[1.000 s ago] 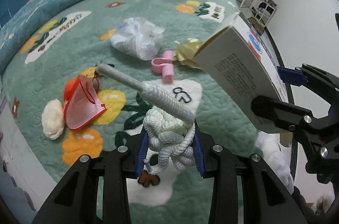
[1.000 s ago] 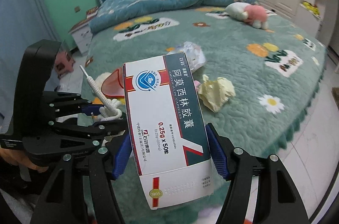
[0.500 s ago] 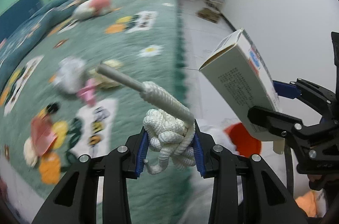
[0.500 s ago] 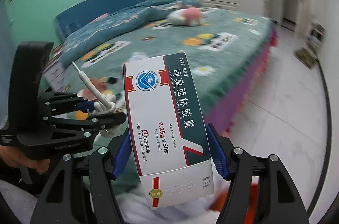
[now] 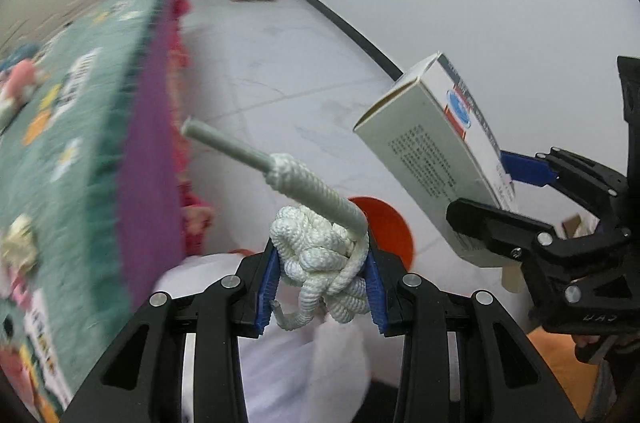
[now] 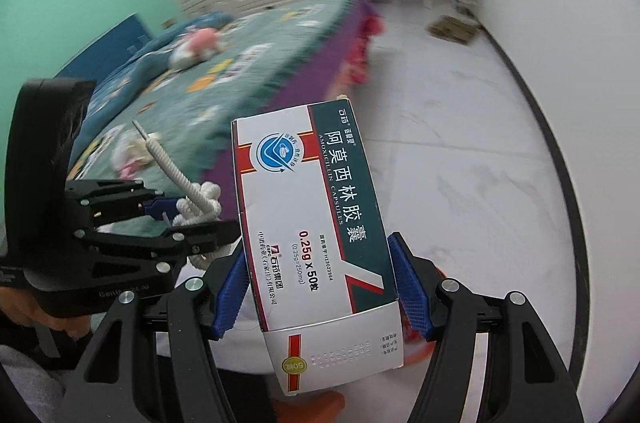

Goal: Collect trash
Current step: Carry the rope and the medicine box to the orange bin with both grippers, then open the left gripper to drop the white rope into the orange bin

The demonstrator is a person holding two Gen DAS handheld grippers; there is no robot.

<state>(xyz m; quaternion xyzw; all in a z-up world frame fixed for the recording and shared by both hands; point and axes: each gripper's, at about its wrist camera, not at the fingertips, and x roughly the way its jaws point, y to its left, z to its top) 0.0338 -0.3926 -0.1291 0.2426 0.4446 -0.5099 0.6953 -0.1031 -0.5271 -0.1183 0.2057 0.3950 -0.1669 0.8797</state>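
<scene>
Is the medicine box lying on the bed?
No, the box is held up between the pads of the right gripper, off the bed.

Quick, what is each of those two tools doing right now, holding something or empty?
Left tool: closed on a knotted white rope.
Right tool: closed on a medicine box.

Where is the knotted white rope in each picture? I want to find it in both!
Left wrist view: the white rope sits bottom centre, clamped in the left claw, its stiff end poking up to the left.
Right wrist view: the rope is at middle left, in the left claw, left of the medicine box.
Shared landmark: the purple edge of the bed.
</scene>
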